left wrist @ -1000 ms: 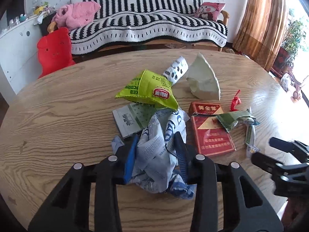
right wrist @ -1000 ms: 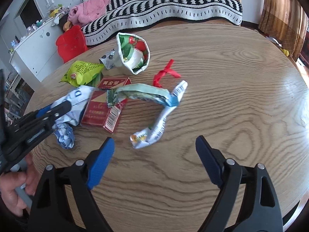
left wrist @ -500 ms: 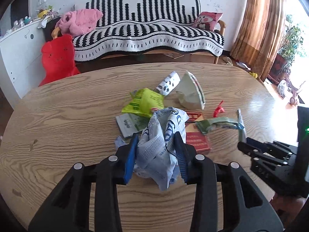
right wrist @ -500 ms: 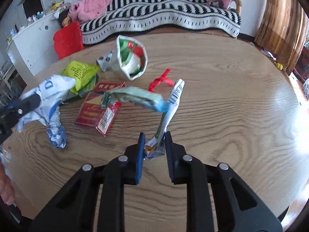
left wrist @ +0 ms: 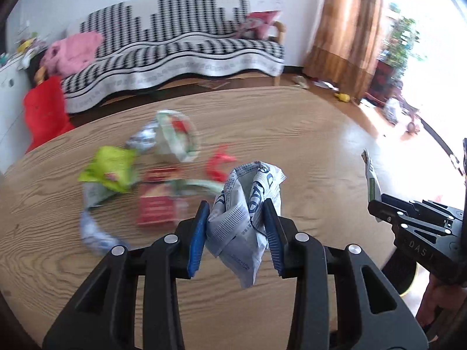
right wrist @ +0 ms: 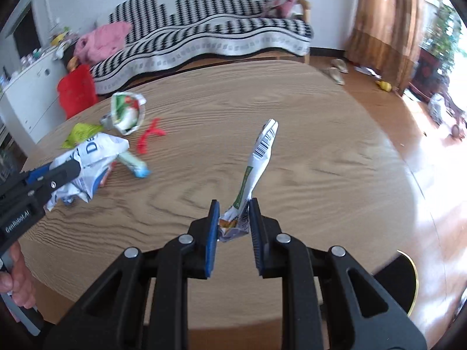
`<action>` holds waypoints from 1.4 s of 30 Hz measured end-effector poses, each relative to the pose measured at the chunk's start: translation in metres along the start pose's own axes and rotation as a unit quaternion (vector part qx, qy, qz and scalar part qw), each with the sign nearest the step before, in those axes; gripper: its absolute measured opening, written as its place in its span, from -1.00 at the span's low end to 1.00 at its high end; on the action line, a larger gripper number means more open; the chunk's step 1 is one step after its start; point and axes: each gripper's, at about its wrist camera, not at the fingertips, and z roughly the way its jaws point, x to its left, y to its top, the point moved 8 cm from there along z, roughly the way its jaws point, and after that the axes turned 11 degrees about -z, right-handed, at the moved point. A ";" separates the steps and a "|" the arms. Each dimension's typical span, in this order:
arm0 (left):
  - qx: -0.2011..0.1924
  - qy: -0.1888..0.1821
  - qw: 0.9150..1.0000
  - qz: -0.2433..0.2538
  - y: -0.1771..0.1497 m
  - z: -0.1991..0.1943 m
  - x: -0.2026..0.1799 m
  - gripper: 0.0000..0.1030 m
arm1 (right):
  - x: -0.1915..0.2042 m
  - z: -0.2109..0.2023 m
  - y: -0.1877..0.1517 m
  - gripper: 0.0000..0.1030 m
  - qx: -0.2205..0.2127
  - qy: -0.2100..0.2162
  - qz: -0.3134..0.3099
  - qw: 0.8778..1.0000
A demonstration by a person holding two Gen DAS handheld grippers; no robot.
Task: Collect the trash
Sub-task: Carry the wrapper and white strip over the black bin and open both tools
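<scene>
Both pieces of trash are up off the table (right wrist: 306,145), so the step in hand looks like carrying them away to wherever they get dumped; no bin is in view. To do it well, keep both grips firm and travel smoothly, since the long wrapper could swing and slip.

The left hand-held gripper (left wrist: 236,230) is clenched on a crumpled white-and-blue printed wrapper (left wrist: 248,204), which fills the centre of the left wrist view. The right hand-held gripper (right wrist: 233,224) is clamped on the lower end of a twisted barcode wrapper (right wrist: 256,160) that stands up toward the middle of the frame. Both tilt steeply downward.

More litter, a green packet (right wrist: 78,134) and a red ribbon (right wrist: 149,137), lies at left of the right wrist view.
</scene>
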 end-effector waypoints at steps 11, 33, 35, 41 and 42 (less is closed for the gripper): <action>0.039 -0.103 0.989 0.097 -0.067 0.021 -0.178 -0.28 | -0.165 -0.054 -0.103 -0.59 0.022 -0.073 0.094 0.993; 0.165 -0.183 0.947 0.204 -0.227 0.113 -0.349 -0.28 | -0.280 -0.057 -0.248 -0.59 0.105 -0.072 0.202 0.971; 0.171 -0.179 0.946 0.209 -0.235 0.121 -0.352 -0.28 | -0.282 -0.053 -0.251 -0.59 0.112 -0.068 0.205 0.970; 0.178 -0.179 0.945 0.210 -0.242 0.129 -0.357 -0.27 | -0.285 -0.047 -0.252 -0.59 0.120 -0.066 0.204 0.969; 0.178 -0.180 0.945 0.210 -0.242 0.129 -0.358 -0.27 | -0.285 -0.047 -0.252 -0.59 0.120 -0.066 0.205 0.969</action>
